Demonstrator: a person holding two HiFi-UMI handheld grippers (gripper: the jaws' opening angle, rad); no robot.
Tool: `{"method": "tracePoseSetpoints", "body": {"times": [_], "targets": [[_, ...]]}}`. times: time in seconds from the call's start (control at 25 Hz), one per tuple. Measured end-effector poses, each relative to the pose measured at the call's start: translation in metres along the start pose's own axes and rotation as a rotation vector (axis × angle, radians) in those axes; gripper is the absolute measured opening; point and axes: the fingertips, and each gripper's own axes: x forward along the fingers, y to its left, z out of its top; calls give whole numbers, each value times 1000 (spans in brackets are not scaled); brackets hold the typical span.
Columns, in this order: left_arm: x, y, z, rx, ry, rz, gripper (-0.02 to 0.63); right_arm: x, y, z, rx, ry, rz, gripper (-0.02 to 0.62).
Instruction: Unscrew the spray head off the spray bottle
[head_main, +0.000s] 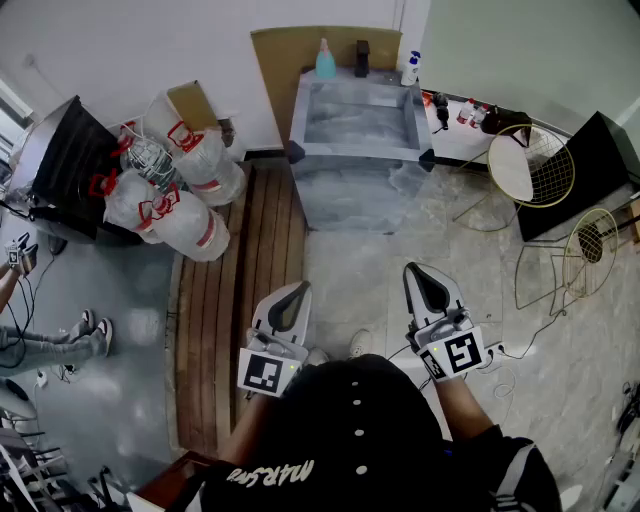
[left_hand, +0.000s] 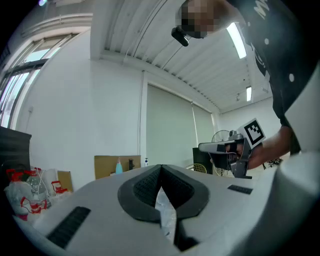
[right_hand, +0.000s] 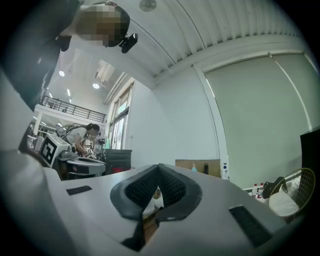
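A white spray bottle (head_main: 411, 68) with a blue head stands at the far right corner of the grey table (head_main: 360, 150), well ahead of me. It shows small in the left gripper view (left_hand: 146, 161) and the right gripper view (right_hand: 225, 170). A blue bottle (head_main: 325, 60) and a dark object (head_main: 361, 55) stand beside it along the back edge. My left gripper (head_main: 300, 288) (left_hand: 161, 167) and right gripper (head_main: 412, 268) (right_hand: 159, 166) are held level near my body, far short of the table. Both are shut with nothing between the pads.
Filled bags with red-and-white tape (head_main: 180, 180) lie at the left beside a black cabinet (head_main: 55, 165). Two wire chairs (head_main: 535, 165) (head_main: 590, 240) and a black panel (head_main: 600, 170) stand at the right. A wooden strip of floor (head_main: 240, 300) runs under my left gripper. A person's legs (head_main: 50, 345) show at far left.
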Motion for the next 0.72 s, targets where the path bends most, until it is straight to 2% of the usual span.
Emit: {"method": "tracePoseSetpoints", "body": {"times": [0.4, 0.72], "targets": [[10, -8, 4, 12, 1, 3, 26, 1, -7, 1, 2, 4, 25, 9], [28, -14, 7, -1, -3, 43, 25, 0, -28, 7, 11, -48, 41, 9]]}}
